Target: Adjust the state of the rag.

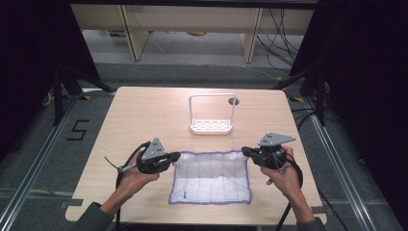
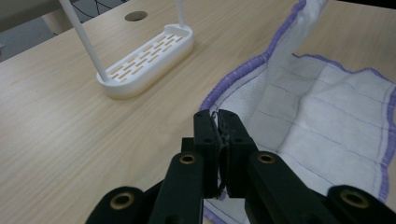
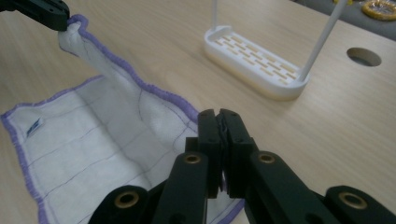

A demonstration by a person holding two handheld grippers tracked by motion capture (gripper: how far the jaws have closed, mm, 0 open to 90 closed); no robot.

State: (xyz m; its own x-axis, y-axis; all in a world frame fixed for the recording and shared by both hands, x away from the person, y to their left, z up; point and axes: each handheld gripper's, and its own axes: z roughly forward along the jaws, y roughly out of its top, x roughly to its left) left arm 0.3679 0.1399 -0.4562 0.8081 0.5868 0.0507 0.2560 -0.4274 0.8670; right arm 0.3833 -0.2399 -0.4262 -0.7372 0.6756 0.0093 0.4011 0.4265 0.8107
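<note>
Empty white slotted rack (image 1: 211,126); cloth (image 1: 210,178) tag unreadable; left gripper (image 1: 174,157), right gripper (image 1: 246,151) pinching cloth corners.

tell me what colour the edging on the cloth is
Purple stitching runs round the white cloth; the right gripper view shows it best.

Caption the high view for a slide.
Both tongs, left and right, pinch the far corners of a white purple-edged cloth on a wooden table.
</note>
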